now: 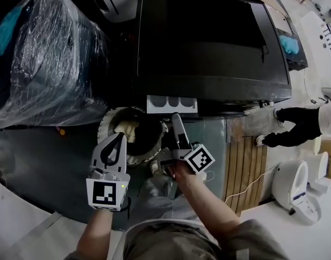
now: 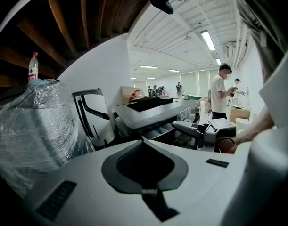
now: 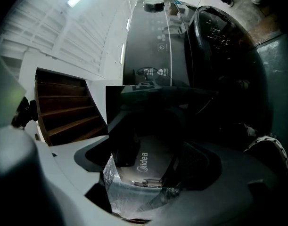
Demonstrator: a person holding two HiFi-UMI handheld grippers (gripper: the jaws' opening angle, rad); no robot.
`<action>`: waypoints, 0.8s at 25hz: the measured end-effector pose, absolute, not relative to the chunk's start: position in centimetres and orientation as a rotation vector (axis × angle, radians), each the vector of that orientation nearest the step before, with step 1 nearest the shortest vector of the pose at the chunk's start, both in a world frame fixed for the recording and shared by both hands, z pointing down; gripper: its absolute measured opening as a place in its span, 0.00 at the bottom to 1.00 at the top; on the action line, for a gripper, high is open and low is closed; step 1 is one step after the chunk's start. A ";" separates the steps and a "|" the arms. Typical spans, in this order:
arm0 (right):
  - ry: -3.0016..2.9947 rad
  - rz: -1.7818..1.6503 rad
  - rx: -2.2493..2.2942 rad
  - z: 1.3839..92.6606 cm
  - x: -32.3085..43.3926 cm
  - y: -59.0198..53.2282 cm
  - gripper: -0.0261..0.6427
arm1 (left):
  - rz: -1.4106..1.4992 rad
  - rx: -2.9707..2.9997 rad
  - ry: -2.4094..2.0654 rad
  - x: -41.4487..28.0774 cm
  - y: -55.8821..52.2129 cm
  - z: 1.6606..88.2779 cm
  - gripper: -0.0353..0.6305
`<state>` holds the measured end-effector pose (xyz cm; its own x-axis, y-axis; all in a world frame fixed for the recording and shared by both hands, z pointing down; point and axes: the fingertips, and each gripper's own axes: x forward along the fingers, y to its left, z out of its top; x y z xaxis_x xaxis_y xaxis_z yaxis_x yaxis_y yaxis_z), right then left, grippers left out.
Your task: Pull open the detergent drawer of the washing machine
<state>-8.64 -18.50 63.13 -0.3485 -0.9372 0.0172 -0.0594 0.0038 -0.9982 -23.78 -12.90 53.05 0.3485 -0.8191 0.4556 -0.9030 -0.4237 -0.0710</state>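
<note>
Two grippers show low in the head view, one in each of the person's hands. The left gripper (image 1: 121, 138) is the nearer. Its jaws meet at the tips in a closed loop with nothing inside, as its own view shows plainly. It hangs over the round porthole door (image 1: 112, 124), which is swung open, and it is well short of the machine's front.

The right gripper (image 1: 176, 119) reaches further forward, turned on edge so that only a narrow finger shows from above. Its tip touches the front edge of the detergent drawer (image 1: 172, 103). The right gripper view is dim, but a dark glossy panel sits between the two pads and the jaws stand closed against it, gripping the drawer's front.

The drawer stands out from the top of the washing machine (image 1: 208, 42), with its pale compartments bared in a row. It lies directly ahead of the right gripper and to the right of the left one.

Left of the machine stands a bulky wrapped appliance (image 1: 46, 58) under clear plastic film, with a bottle (image 2: 33, 66) showing above it. Beyond, wooden stairs (image 3: 63, 109) rise, and a person in a white shirt (image 2: 220, 92) stands far back in the room.
</note>
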 end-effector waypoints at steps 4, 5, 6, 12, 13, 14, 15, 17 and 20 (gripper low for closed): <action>1.509 -1.445 -1.074 63.1 -8.6 -16.8 0.69 | 0.644 2.418 -1.562 -23.4 -11.8 52.8 0.08; 1.512 -1.445 -1.074 63.1 -8.5 -16.4 0.69 | 0.644 2.419 -1.562 -23.4 -11.5 52.8 0.08; 1.514 -1.446 -1.072 63.1 -8.5 -16.0 0.69 | 0.643 2.419 -1.562 -23.3 -11.2 52.7 0.08; 1.516 -1.460 -1.061 63.1 -8.5 -13.5 0.69 | 0.641 2.414 -1.572 -23.1 -9.5 52.4 0.08; 1.520 -1.462 -1.061 63.1 -8.5 -13.1 0.69 | 0.647 2.416 -1.570 -23.1 -9.2 52.3 0.08; 1.523 -1.463 -1.061 63.1 -8.5 -12.8 0.69 | 0.649 2.417 -1.569 -23.0 -8.9 52.3 0.08; 1.525 -1.465 -1.060 63.1 -8.5 -12.4 0.69 | 0.648 2.418 -1.568 -23.0 -8.7 52.2 0.08; 1.524 -1.468 -1.058 63.0 -8.4 -11.8 0.69 | 0.647 2.420 -1.566 -22.8 -8.2 52.1 0.08; 1.529 -1.470 -1.057 63.0 -8.3 -11.0 0.69 | 0.643 2.418 -1.565 -22.7 -7.7 52.0 0.08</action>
